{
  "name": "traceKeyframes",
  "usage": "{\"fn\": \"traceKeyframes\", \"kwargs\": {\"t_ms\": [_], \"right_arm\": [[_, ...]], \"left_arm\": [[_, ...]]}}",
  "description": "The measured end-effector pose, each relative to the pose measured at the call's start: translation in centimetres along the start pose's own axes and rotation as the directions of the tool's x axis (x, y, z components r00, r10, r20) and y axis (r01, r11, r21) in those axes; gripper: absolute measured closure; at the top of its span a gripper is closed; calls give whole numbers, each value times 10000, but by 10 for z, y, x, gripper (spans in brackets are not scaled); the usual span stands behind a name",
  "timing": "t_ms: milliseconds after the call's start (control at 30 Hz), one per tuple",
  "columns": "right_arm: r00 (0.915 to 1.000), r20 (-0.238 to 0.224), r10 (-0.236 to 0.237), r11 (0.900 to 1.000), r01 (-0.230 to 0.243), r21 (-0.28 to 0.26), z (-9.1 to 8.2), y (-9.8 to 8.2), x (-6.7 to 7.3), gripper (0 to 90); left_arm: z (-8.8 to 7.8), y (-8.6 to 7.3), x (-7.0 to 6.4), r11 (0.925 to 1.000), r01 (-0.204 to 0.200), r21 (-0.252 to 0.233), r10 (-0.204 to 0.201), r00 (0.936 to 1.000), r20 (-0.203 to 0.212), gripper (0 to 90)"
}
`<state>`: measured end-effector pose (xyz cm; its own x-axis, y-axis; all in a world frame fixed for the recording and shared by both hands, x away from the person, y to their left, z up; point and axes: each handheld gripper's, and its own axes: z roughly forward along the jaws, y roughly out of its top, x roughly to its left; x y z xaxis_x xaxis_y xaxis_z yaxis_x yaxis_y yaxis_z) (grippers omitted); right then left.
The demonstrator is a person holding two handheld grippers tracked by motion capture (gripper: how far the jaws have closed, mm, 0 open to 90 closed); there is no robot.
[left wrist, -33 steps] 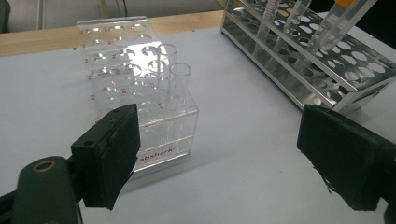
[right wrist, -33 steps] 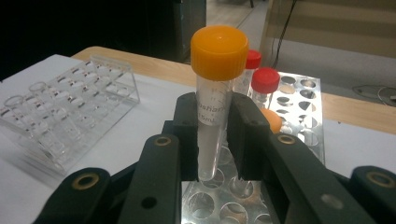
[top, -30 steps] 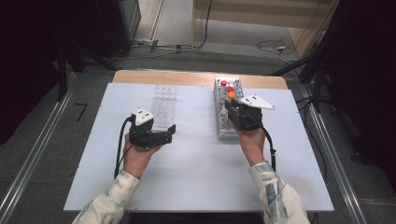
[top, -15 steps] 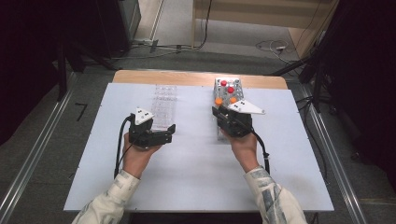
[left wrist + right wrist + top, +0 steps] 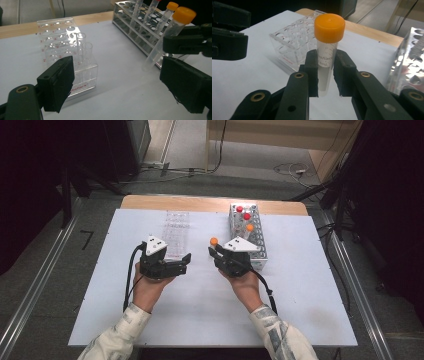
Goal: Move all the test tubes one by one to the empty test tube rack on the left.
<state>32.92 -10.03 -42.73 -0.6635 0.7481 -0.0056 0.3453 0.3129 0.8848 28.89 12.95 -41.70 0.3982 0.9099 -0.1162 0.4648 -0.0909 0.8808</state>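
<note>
Right gripper view shows our right tongs (image 5: 325, 75) clamped on the clear body of an orange-capped tube (image 5: 327, 50), held upright below its cap so the bottom stays free to drop into a hole. We carry it above the tabletop (image 5: 200, 320), between the metal rack (image 5: 260, 245) and the clear plastic rack (image 5: 176, 232), likely its destination. Our left tongs (image 5: 115, 82) stand wide and empty just beside the clear rack, seemingly ready to steady it.
</note>
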Motion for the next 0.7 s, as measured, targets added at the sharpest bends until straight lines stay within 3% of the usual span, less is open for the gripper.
{"fn": "traceKeyframes", "kwargs": {"t_ms": [700], "right_arm": [[9981,-593,-156,9993,175,317,19,-9,26,716]], "left_arm": [[-2,2,-6,9999,-164,43,163,9995,254,146]]}}
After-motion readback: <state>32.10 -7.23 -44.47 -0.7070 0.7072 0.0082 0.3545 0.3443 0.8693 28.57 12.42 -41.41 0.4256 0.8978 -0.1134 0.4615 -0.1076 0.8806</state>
